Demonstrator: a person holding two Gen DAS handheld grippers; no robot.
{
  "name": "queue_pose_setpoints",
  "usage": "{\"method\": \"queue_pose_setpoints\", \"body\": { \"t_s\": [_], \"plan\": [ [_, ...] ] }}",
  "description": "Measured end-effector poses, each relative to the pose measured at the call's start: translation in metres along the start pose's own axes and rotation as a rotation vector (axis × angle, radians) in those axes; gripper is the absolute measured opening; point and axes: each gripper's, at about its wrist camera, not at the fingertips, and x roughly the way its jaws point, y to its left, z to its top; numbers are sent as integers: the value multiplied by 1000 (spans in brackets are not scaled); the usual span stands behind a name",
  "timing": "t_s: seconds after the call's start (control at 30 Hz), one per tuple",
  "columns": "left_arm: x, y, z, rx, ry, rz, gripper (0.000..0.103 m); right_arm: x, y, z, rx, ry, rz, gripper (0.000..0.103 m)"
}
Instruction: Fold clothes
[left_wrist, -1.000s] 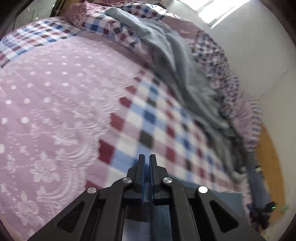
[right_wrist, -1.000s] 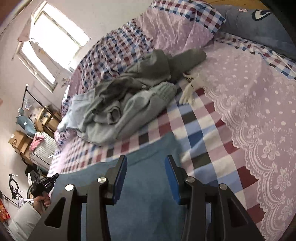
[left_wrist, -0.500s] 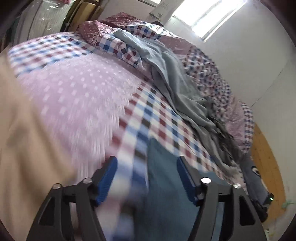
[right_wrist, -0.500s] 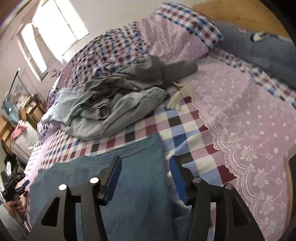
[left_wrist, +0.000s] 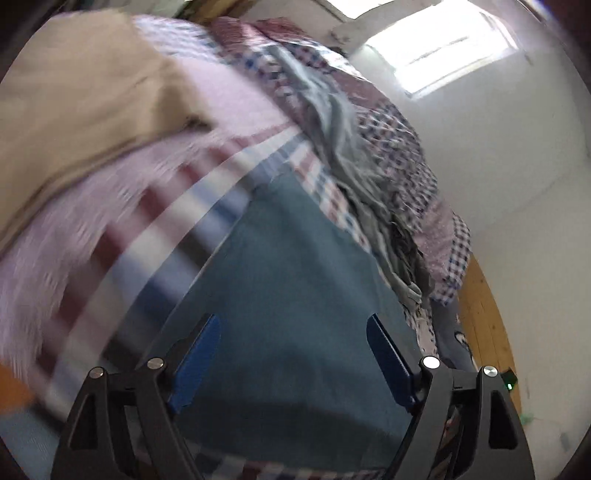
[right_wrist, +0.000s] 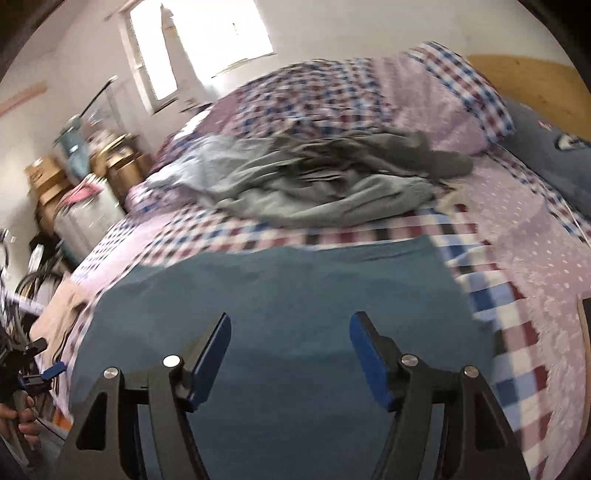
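Observation:
A teal-blue garment (left_wrist: 291, 295) (right_wrist: 280, 306) lies spread flat on the checked bedspread (left_wrist: 173, 221) (right_wrist: 491, 295). My left gripper (left_wrist: 293, 323) hangs open just above the garment's near part, nothing between its blue pads. My right gripper (right_wrist: 290, 321) is open too, over the same cloth from the other side. A heap of grey and light-blue clothes (right_wrist: 314, 184) (left_wrist: 354, 158) lies further back on the bed. In the right wrist view the left gripper (right_wrist: 26, 365) shows at the far left edge, held in a hand (right_wrist: 22, 424).
A tan cloth (left_wrist: 81, 103) covers the bed's left part in the left wrist view. A checked pillow (right_wrist: 443, 96) and a dark blue cushion (right_wrist: 546, 155) lie by the wooden headboard (right_wrist: 524, 81). Boxes and clutter (right_wrist: 66, 184) stand beside the bed under a window (right_wrist: 199, 44).
My left gripper went from shut to wide open and swung over the teal garment. My right gripper stayed open and drew back, so more of the garment shows.

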Motion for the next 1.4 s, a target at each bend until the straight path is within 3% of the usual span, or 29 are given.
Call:
{"method": "queue_pose_setpoints", "body": {
  "t_s": [0.2, 0.4, 0.57, 0.73, 0.87, 0.93, 1.03, 1.1, 1.27, 1.4],
  "plan": [
    [-15, 38, -36, -192, -48, 77, 85, -6, 57, -37, -100, 49, 78, 72],
    [-20, 39, -43, -169, -97, 125, 85, -3, 92, -60, -146, 93, 139, 72],
    [-15, 47, -47, -152, -65, 225, 85, -6, 117, -75, -206, 101, 174, 73],
    [-8, 73, -48, -268, -54, 149, 85, -3, 137, -83, -260, 109, 194, 73],
    [-9, 84, -50, -332, -54, 9, 85, -4, 153, -89, -324, 91, 181, 73],
    [-6, 84, -49, -337, -30, -58, 85, -8, 163, -95, -366, 62, 166, 73],
    [-8, 87, -48, -339, -22, -95, 85, -17, 179, -103, -431, -26, 111, 73],
    [-8, 89, -47, -348, -17, -113, 79, -19, 191, -110, -480, -63, 82, 73],
    [-9, 93, -44, -372, -16, -154, 34, -11, 220, -132, -597, -39, 91, 73],
    [-14, 93, -41, -379, -40, -223, 18, -9, 248, -151, -715, -38, 109, 73]
  ]
}}
